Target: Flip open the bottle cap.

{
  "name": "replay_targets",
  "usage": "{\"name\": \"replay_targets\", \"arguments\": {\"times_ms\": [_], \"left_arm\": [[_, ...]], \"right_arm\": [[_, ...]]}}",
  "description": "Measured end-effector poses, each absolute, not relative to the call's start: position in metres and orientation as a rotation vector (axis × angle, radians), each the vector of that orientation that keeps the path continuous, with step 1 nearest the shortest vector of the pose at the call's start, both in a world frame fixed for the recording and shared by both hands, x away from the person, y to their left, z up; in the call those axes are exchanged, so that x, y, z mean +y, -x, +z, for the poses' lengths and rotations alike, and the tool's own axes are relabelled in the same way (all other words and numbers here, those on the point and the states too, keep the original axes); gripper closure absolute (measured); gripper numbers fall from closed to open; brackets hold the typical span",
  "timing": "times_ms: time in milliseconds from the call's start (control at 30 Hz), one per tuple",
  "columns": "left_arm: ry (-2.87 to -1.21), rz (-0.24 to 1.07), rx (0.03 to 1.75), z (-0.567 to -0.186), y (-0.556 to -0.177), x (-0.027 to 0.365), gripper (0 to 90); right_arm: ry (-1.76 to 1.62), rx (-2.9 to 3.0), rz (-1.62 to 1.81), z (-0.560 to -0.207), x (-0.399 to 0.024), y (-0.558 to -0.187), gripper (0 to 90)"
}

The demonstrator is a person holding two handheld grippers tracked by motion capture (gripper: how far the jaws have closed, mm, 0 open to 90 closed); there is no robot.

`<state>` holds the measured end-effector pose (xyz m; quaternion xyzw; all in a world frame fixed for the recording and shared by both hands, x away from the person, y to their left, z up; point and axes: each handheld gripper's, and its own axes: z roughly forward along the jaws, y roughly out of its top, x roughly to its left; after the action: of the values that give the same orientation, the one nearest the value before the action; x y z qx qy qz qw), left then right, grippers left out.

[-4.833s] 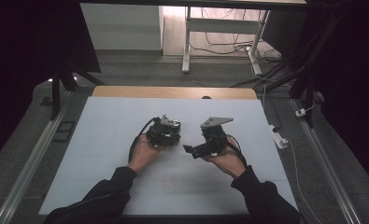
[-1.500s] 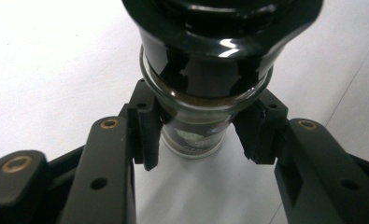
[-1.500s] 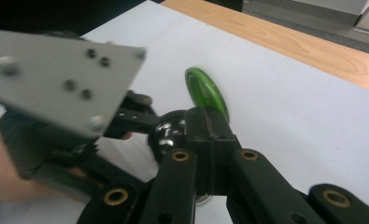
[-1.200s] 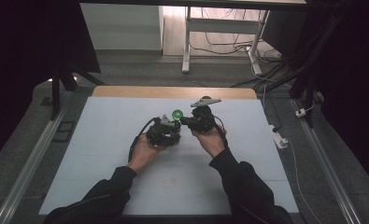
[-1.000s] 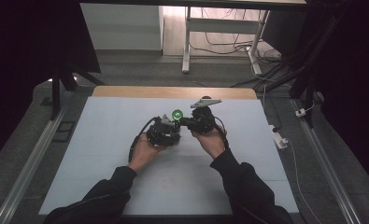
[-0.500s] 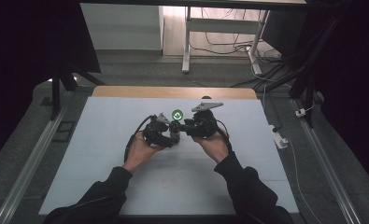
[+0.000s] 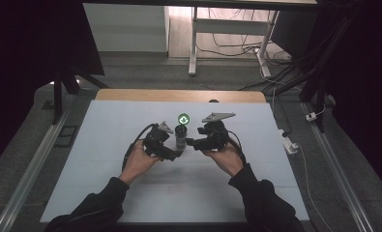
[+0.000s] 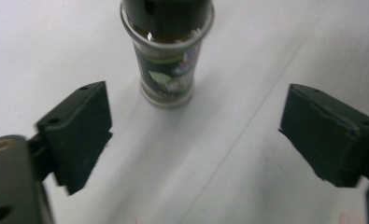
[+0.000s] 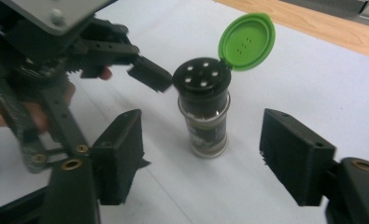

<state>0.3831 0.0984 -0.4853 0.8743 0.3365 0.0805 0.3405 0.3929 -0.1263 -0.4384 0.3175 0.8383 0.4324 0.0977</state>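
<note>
Between the two handheld grippers, near the middle of the pale blue-white table top (image 7: 106, 159), one small clear glass spice jar (image 7: 181, 137) with a dark label stands upright, its long axis vertical. Its round green flip lid (image 9: 245, 42) is hinged open and tilted back, baring a black shaker top (image 9: 202, 80) with holes.

The left gripper (image 7: 171, 154) sits just beside the jar on the person's left; in the left gripper view the jar (image 8: 167, 65) stands ahead of the jaws and clear of both. Those jaws have just been opening and now stand wide apart with nothing pressed between them. The right gripper (image 7: 191, 143) lies just on the other side, about equally near. Its jaws have also just been opening; in the right gripper view the jar (image 9: 208, 122) stands beyond the two black pads (image 9: 119, 154), touched by neither.

Count: one jar, one lid, two grippers, two hands. Whichever hand acts next, I judge it must come in level from the side, since the jar stands upright.
</note>
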Motion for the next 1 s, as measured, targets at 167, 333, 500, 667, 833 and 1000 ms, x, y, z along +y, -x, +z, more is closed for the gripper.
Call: {"name": "replay_targets", "arguments": {"times_ms": [167,333,500,667,833,1000], "left_arm": [[-2.235,0.16,0.868,-0.478,-0.375,0.105,6.7],[-2.229,0.138,0.863,-0.474,-0.363,0.112,4.7],[-2.223,0.129,0.849,-0.469,-0.349,0.118,2.5],[-2.206,0.11,0.844,-0.464,-0.332,0.131,0.8],[-2.159,0.078,0.862,-0.461,-0.316,0.15,0.2],[-2.123,0.086,0.883,-0.457,-0.3,0.17,0.0]], "right_arm": [[-0.942,2.517,1.237,-0.441,-0.13,-0.385,20.1],[-0.948,2.534,1.229,-0.442,-0.136,-0.376,17.5],[-0.937,2.532,1.256,-0.44,-0.142,-0.367,13.0],[-0.913,2.53,1.268,-0.439,-0.148,-0.355,7.7],[-0.9,2.533,1.268,-0.439,-0.157,-0.345,2.9],[-0.909,2.538,1.271,-0.44,-0.173,-0.336,1.6]]}}
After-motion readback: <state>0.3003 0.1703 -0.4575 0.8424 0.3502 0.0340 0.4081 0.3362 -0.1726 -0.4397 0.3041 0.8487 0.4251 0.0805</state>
